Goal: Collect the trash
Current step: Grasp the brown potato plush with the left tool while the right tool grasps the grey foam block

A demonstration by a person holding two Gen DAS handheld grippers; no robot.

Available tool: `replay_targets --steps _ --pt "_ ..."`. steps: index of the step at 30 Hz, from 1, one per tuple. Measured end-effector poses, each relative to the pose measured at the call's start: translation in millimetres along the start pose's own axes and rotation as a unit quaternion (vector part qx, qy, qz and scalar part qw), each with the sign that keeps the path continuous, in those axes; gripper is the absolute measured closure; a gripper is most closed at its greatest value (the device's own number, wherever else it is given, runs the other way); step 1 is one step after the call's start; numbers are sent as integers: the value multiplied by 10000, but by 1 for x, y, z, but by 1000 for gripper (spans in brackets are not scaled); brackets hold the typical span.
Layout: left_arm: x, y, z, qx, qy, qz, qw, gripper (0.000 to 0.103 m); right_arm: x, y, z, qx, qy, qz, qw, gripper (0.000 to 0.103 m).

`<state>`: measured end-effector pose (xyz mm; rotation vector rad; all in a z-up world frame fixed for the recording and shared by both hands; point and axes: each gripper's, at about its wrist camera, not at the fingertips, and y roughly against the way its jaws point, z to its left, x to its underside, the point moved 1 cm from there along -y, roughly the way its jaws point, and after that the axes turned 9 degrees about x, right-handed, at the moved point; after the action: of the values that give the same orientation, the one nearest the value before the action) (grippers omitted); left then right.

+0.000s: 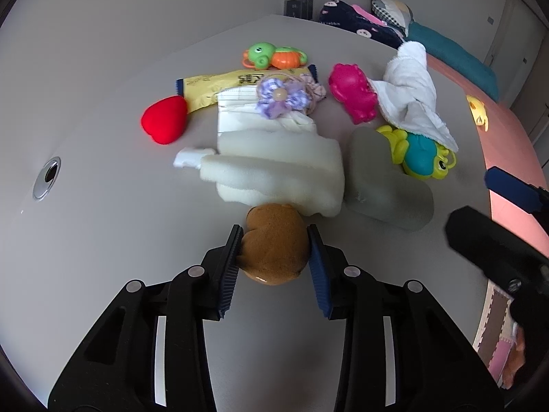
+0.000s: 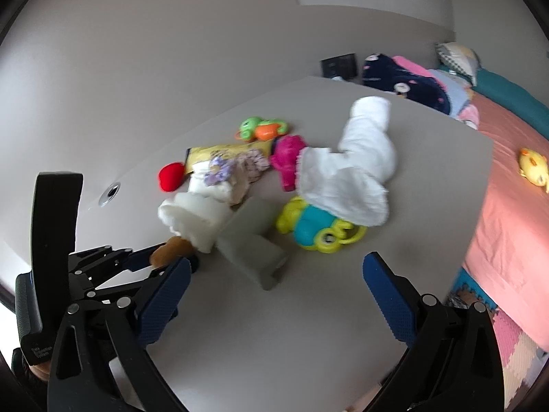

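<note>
My left gripper point(image 1: 274, 240) is shut on a brown plush toy point(image 1: 272, 245) at the near side of the pile on the grey table; both also show in the right wrist view, the left gripper point(image 2: 164, 257) and the toy point(image 2: 171, 249). Just beyond lie a cream foam piece point(image 1: 281, 171), a grey foam block point(image 1: 387, 185), a yellow wrapper point(image 1: 219, 86) and white paper point(image 1: 236, 116). My right gripper point(image 2: 274, 278) is open and empty above the table, short of the grey block point(image 2: 254, 257). Its finger point(image 1: 511, 189) shows at the left view's right edge.
Toys lie around the pile: a red heart point(image 1: 164, 120), a green and orange rattle point(image 1: 271, 55), a pink toy point(image 1: 353, 92), a teal and yellow frog point(image 1: 418, 154), a white towel point(image 1: 411, 92), a purple knitted flower point(image 1: 279, 98). A pink bed point(image 2: 507, 192) borders the table's right edge.
</note>
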<state>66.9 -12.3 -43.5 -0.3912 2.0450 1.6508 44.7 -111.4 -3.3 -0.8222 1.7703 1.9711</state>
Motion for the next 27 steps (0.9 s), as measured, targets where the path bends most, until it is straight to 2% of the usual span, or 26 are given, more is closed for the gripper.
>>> replay_targets --steps 7,9,14,18,21,23,27 --pt "6 20 21 -129 112 -118 9998 66 -7 -15 27 -175 336 73 9993 9" --pt "7 22 27 -153 143 -114 9997 66 -9 -21 32 -149 430 112 9989 9" --pt "9 24 39 -192 240 -142 9994 66 -7 -38 39 -34 679 328 9972 22" --pt "8 29 48 -198 319 -215 9991 66 -6 -48 43 174 851 399 9954 23" --pt "6 31 50 -198 379 -241 9988 66 -7 -54 42 334 892 454 9944 35" --pt "7 33 52 -186 414 -242 9987 66 -9 -59 39 443 888 495 9938 47" --pt "7 34 53 -185 501 -261 9982 66 -10 -60 34 399 809 555 9944 50"
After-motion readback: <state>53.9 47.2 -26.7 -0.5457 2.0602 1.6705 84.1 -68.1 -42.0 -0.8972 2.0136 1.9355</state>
